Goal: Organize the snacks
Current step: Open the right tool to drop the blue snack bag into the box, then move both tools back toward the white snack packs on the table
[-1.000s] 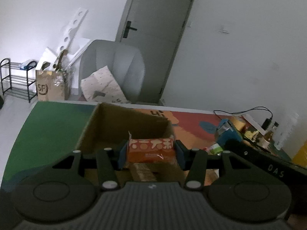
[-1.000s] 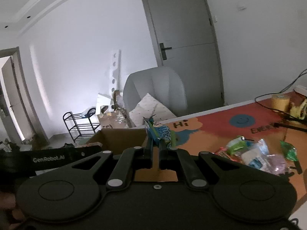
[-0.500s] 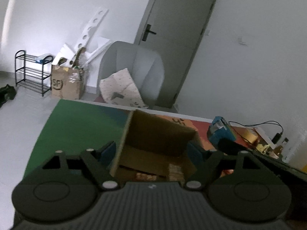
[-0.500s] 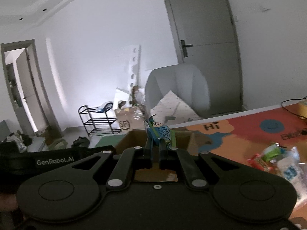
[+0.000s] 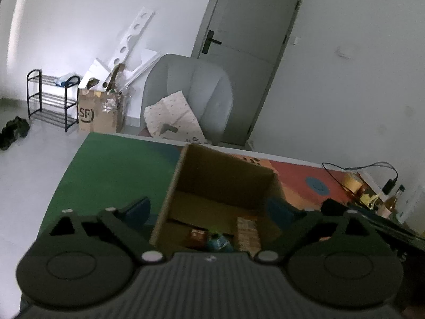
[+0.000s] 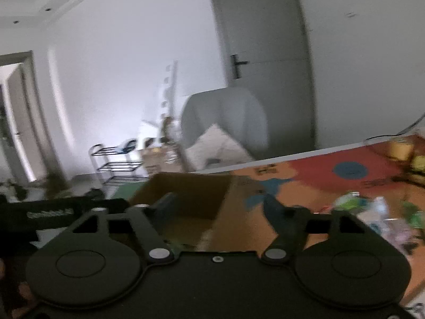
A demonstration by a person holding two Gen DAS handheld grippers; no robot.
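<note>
Cardboard box (image 5: 223, 186): open-topped, standing on the table mat (image 5: 111, 170) where its green part meets the orange; in the right wrist view the same box (image 6: 186, 194) sits just ahead and left of centre.
Snacks in the box: several packets (image 5: 220, 236) lie on the box floor — a brown-orange one, a blue-green one and a tan one beside them; the dim light hides any print.
Loose snacks: a pile of wrapped snacks (image 6: 377, 212) lies on the orange part of the mat to the right of the box, too blurred to tell the packets apart.
Left gripper (image 5: 212, 210): jaws have just been opening and stand wide apart, one finger on each side of the box opening; nothing is between the pads.
Right gripper (image 6: 220, 207): jaws have just been opening and are spread apart with nothing in them; its left finger seems to hang over the box mouth, its right finger over the mat.
Pose: both grippers tilt downward toward the box, above its rim.
Room: a grey armchair (image 5: 191, 90) stands behind the table, a grey door (image 5: 247, 53) behind that.
</note>
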